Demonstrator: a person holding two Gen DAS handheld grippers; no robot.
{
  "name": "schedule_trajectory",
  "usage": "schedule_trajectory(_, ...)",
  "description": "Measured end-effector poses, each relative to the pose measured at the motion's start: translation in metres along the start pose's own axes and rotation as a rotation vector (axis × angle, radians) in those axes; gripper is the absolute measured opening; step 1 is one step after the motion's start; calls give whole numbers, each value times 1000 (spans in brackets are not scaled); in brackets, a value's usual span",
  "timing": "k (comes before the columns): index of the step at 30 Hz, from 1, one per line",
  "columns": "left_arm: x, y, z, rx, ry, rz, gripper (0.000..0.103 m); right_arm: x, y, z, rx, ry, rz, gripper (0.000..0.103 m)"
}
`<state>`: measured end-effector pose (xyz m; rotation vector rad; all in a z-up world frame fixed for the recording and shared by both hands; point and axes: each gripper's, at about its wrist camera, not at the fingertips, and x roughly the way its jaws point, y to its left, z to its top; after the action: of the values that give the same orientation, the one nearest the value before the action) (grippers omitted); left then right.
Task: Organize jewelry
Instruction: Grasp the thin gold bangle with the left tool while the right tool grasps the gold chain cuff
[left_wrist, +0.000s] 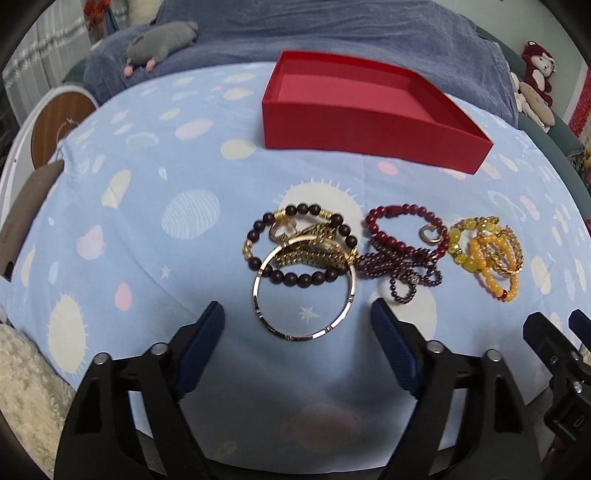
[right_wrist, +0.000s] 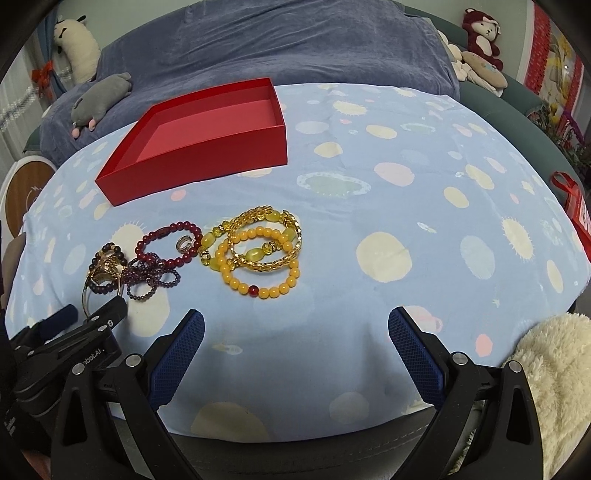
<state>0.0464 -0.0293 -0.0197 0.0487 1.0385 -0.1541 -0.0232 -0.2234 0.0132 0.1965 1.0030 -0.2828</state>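
Three heaps of jewelry lie on the light blue patterned cloth (left_wrist: 155, 229). A gold bangle (left_wrist: 305, 288) rests against dark brown beads and gold chains (left_wrist: 303, 245). To their right lie dark red and purple bead bracelets (left_wrist: 402, 254) (right_wrist: 162, 254), then yellow and gold bracelets (left_wrist: 491, 254) (right_wrist: 258, 254). Behind them stands an empty red box (left_wrist: 373, 110) (right_wrist: 199, 144). My left gripper (left_wrist: 297, 314) is open, its fingers astride the near edge of the bangle without pressing it. My right gripper (right_wrist: 295, 325) is open over bare cloth, short of the yellow heap.
A dark blue blanket (right_wrist: 280, 48) with a grey plush toy (left_wrist: 162, 40) lies behind the cloth. More soft toys (right_wrist: 480, 37) sit at the back right. A fluffy cream fabric (right_wrist: 554, 369) lies at the near right edge, and a round wooden board (left_wrist: 59, 122) stands at the left.
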Motion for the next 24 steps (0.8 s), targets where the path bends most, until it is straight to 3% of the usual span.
schedule_trajectory(5, 0, 0, 1, -7, -9, -5, 72, 4, 0, 4, -6, 6, -2, 96)
schedule_trajectory(13, -6, 3, 1, -13, -39, -48, 48, 10, 3, 10, -13, 20, 15, 95)
schedule_trajectory(15, -6, 5, 1, -23, -39, -60, 21, 11, 3, 12, -17, 18, 20, 94)
schedule_trajectory(24, -10, 17, 2, -76, -51, -107, 19, 17, -1, 21, 5, 22, 41, 89)
